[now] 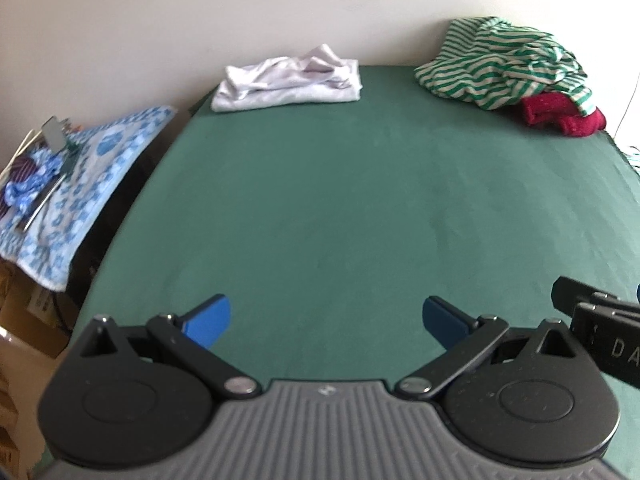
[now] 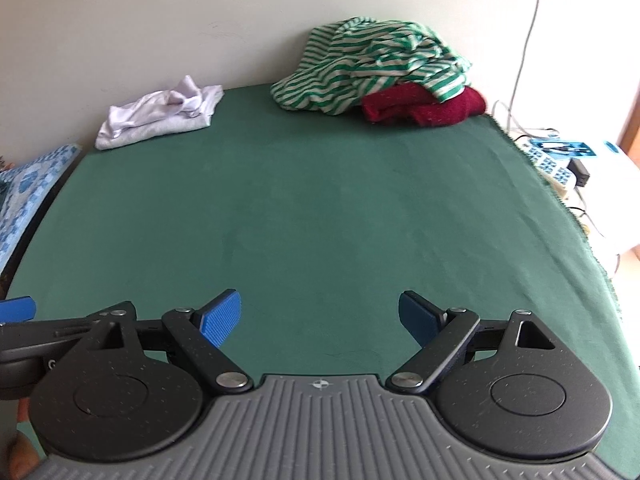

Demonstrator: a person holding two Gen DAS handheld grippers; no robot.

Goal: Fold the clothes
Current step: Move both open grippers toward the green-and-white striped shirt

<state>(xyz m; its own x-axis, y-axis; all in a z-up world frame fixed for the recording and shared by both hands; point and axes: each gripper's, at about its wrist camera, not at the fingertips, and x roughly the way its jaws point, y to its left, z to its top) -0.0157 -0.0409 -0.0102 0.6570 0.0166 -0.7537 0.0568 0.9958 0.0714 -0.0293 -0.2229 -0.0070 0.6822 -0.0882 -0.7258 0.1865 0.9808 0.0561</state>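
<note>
Green worktop [image 2: 320, 220] lies bare mid-way, both the left gripper [image 1: 326, 320] and right gripper [image 2: 320, 316] spread wide and empty, a white garment [image 1: 288, 80] folded at the back-left, striped top [image 2: 372, 64] and red cloth [image 2: 424, 108] heaped unfolded back-right.

- My left claw [image 1: 326, 320] hangs over the near edge of the green surface [image 1: 340, 208], blue pads [image 1: 210, 322] spread wide, nothing between them.
- White garment [image 1: 288, 80], loosely folded, at the far edge by the wall, left of centre.
- Green-striped garment [image 1: 500, 60] crumpled in the far right corner, lying on top of a red garment [image 1: 560, 114].
- Blue patterned cloth [image 1: 80, 184] on a lower stand off the left side, small clutter on it, too blurred to tell.
- Part of my right claw [image 1: 600, 328] pokes in at the right edge, just beside mine.
</note>
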